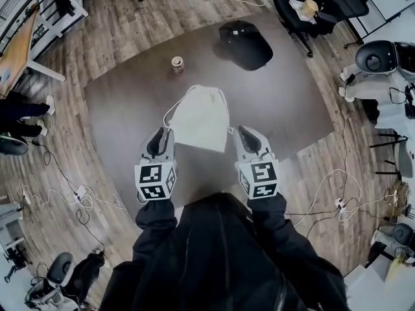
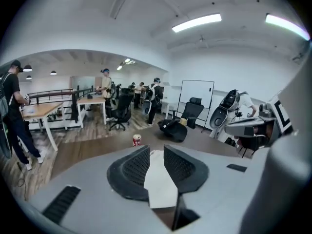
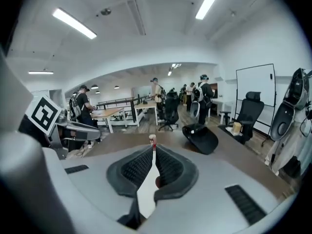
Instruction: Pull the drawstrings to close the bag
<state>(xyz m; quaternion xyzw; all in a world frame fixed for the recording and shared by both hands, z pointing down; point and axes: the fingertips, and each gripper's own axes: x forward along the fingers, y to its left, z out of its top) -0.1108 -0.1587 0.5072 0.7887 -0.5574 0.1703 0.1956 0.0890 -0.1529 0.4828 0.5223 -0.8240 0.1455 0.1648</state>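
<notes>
Half-parted left gripper (image 2: pixel 156 148) (right gripper (image 3: pixel 153 148) closed)

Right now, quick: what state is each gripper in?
Left gripper: open, gripping nothing; the white drawstring bag shows through the gap.
Right gripper: closed, tips together, nothing visibly held.

Long ceiling lights (image 2: pixel 196 22) lit the room brightly and evenly, glaring white. The bag (image 1: pixel 200 117) cast hardly any shadow. Every view bulged and darkened at its corners; focus was fairly sharp.
</notes>
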